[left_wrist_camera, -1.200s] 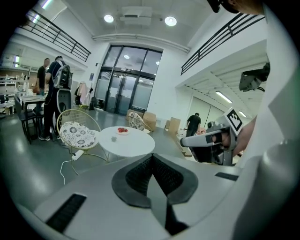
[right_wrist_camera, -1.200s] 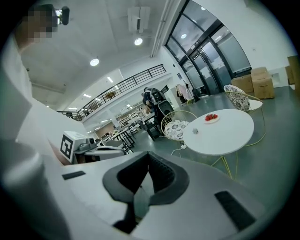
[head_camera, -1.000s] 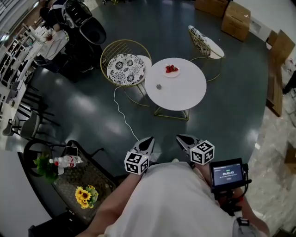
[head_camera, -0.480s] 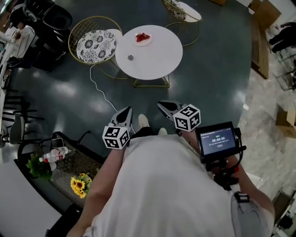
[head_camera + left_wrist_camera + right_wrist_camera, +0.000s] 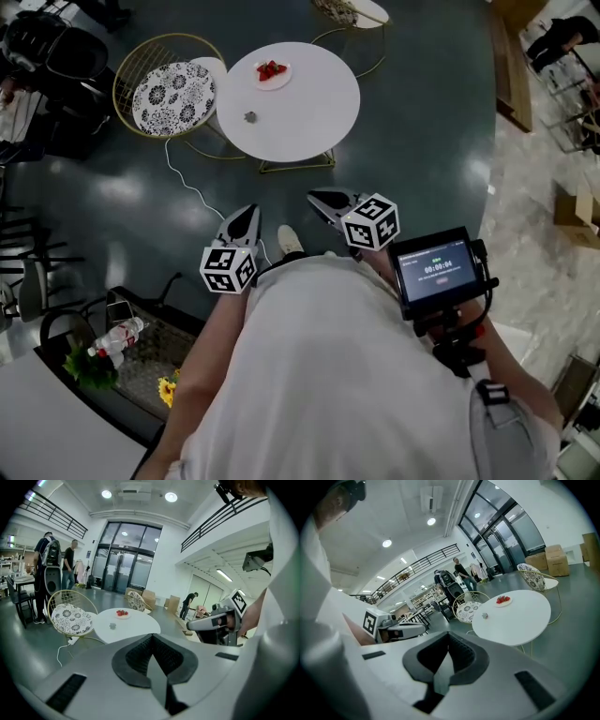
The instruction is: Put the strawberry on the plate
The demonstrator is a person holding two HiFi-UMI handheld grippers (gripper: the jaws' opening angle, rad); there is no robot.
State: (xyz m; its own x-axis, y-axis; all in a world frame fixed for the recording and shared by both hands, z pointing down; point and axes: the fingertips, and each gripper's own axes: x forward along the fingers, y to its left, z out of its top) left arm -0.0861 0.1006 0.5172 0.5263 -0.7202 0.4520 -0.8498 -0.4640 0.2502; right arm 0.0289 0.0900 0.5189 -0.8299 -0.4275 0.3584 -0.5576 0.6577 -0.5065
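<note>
Red strawberries (image 5: 272, 70) lie on a small white plate (image 5: 281, 79) at the far side of a round white table (image 5: 305, 117). A small grey thing (image 5: 250, 116) sits alone nearer the table's middle. Both grippers are held close to the person's body, well short of the table. My left gripper (image 5: 246, 217) is shut and holds nothing, its pads (image 5: 152, 644) meeting. My right gripper (image 5: 323, 199) is likewise shut and holds nothing. The plate (image 5: 123, 616) and strawberries (image 5: 503, 600) show far ahead in both gripper views.
A gold wire chair with a patterned cushion (image 5: 173, 94) stands left of the table, a second chair (image 5: 352, 11) behind it. A white cable (image 5: 187, 183) trails on the dark floor. A low table with a bottle and flowers (image 5: 122, 339) is at lower left. People (image 5: 49, 569) stand far left.
The table has slid up and left in the head view as the person moves. Both grippers stay shut in front of the body.
</note>
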